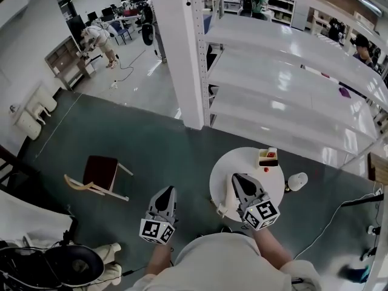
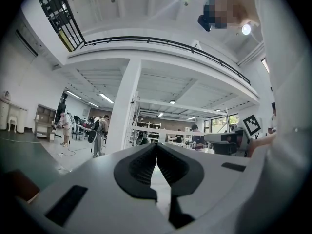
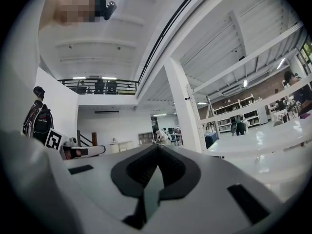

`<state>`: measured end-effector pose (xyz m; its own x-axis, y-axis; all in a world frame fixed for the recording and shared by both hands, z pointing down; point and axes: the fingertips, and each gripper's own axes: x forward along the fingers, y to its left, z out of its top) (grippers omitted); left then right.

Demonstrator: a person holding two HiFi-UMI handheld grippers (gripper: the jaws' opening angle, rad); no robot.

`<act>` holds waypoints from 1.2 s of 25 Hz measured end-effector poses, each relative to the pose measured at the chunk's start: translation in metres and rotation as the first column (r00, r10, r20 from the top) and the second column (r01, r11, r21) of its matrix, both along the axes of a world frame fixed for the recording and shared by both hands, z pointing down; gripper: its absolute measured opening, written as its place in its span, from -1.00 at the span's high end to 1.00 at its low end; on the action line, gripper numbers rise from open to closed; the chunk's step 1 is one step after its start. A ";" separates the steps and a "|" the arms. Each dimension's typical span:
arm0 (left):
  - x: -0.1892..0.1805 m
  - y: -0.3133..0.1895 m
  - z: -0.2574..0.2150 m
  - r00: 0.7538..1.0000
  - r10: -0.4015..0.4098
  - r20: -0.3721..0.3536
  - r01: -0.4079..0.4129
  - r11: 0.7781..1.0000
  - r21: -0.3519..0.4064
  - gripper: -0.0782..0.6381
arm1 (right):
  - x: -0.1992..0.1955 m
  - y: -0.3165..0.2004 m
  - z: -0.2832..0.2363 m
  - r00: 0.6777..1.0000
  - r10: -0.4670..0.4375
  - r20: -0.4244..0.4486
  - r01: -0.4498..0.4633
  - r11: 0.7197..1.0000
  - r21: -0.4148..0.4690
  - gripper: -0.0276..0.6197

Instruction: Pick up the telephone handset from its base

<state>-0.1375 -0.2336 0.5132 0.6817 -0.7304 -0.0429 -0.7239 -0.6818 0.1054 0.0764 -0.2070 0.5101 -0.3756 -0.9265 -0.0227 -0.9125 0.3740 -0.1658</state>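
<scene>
In the head view a cream-white telephone (image 1: 227, 201) lies at the near left edge of a small round white table (image 1: 270, 180); I cannot tell its handset from its base. My right gripper (image 1: 236, 176) hangs over that table just right of the telephone and hides part of it. Its jaws are shut with nothing between them, as the right gripper view (image 3: 157, 145) shows. My left gripper (image 1: 167, 188) is over the floor left of the table, also shut and empty (image 2: 156, 144). Both point level; neither gripper view shows the telephone.
A small box with red parts (image 1: 267, 157) stands at the table's far edge. A white round object (image 1: 297, 180) is on the floor to the right. A wooden chair with a dark red seat (image 1: 100, 173) stands left. A white pillar (image 1: 179, 53) and white shelving (image 1: 285, 83) rise behind.
</scene>
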 end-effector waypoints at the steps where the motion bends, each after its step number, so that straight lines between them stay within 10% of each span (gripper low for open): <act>1: 0.000 0.001 0.000 1.000 0.000 0.001 0.000 1.000 -0.002 0.73 | 0.000 0.001 0.000 1.000 0.000 0.001 0.000 1.000 -0.002 0.89; 30: 0.001 0.010 0.001 1.000 -0.021 0.006 0.021 0.999 -0.031 0.73 | 0.025 0.036 0.157 0.995 0.016 -0.100 -0.049 0.941 -0.336 0.88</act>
